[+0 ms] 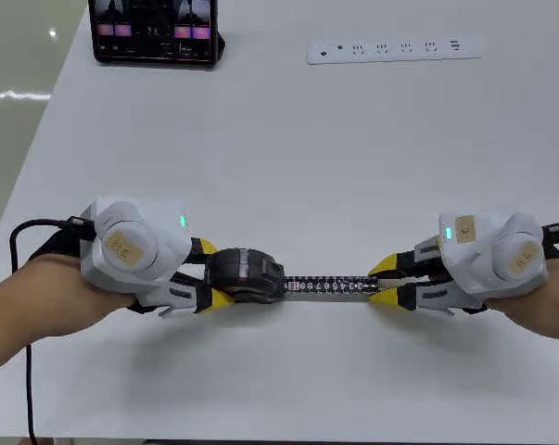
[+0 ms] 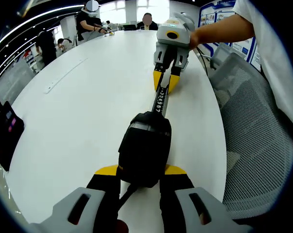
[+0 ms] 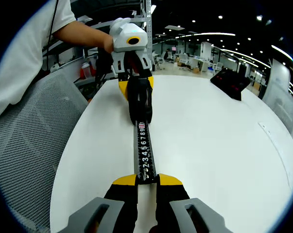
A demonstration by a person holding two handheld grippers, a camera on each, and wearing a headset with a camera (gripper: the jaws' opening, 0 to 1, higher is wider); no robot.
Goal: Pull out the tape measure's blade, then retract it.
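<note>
Now clamping the tape measure [image 1: 247,275] by its black case with the left gripper [image 2: 141,171], yellow-tipped jaws closed against both sides of the case. Resting that case on the white table [image 1: 307,139], close to the near edge. Holding the blade [image 3: 145,150] drawn out of the case in a straight line, numbers facing up, low over the tabletop; touching it or not, cannot tell. Pinching the blade's far end with the right gripper [image 1: 381,283], jaws shut on it, well apart from the case. Lying far beyond the case, near the table's back edge: a white power strip [image 1: 395,48] on the blade's side, and a dark tablet [image 1: 156,30] with a lit screen on the opposite side. Standing off the table's edge nearest the case, a grey mesh chair [image 2: 248,121].
</note>
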